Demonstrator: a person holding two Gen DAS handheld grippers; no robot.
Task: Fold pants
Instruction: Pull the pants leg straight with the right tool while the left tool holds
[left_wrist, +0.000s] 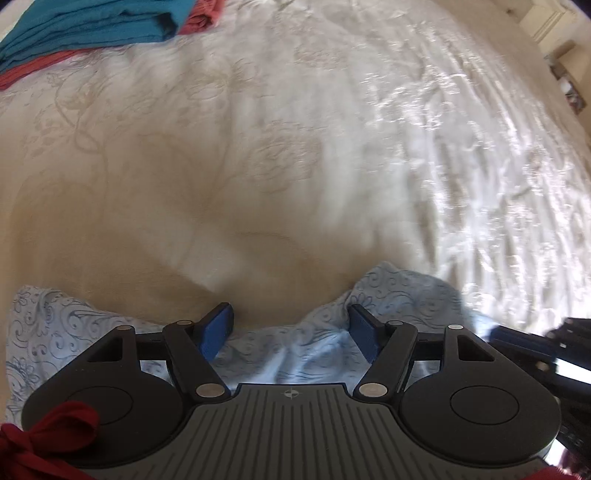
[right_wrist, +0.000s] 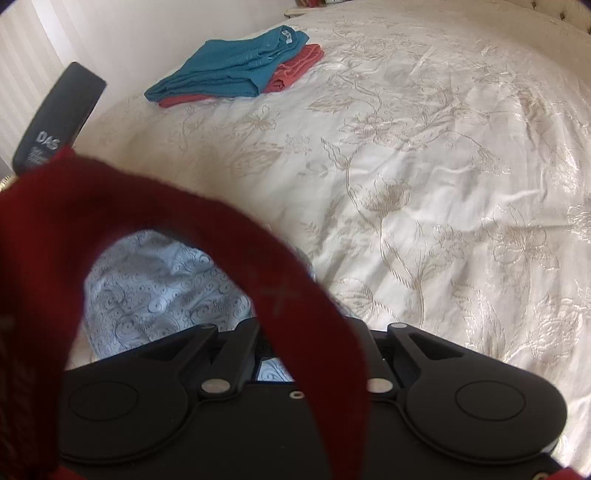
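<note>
My left gripper (left_wrist: 291, 325) has jaws apart, the light-blue pants (left_wrist: 295, 343) bunched directly beneath and between them at the frame's bottom. My right gripper (right_wrist: 295, 343) is hidden by a red strap (right_wrist: 288, 295); I cannot tell its jaws' state. Pants lie lower left there. Beyond, the bed (left_wrist: 295, 147); folded clothes (right_wrist: 236, 70) upper left.

Pale blue pants (left_wrist: 303, 347) with a swirl print lie rumpled on the bed, at the frame's bottom.

A dark red strap (right_wrist: 306, 314) loops right across the right gripper (right_wrist: 284, 332), hiding its fingers; light blue patterned pants (right_wrist: 159, 291) lie just beyond them.
</note>
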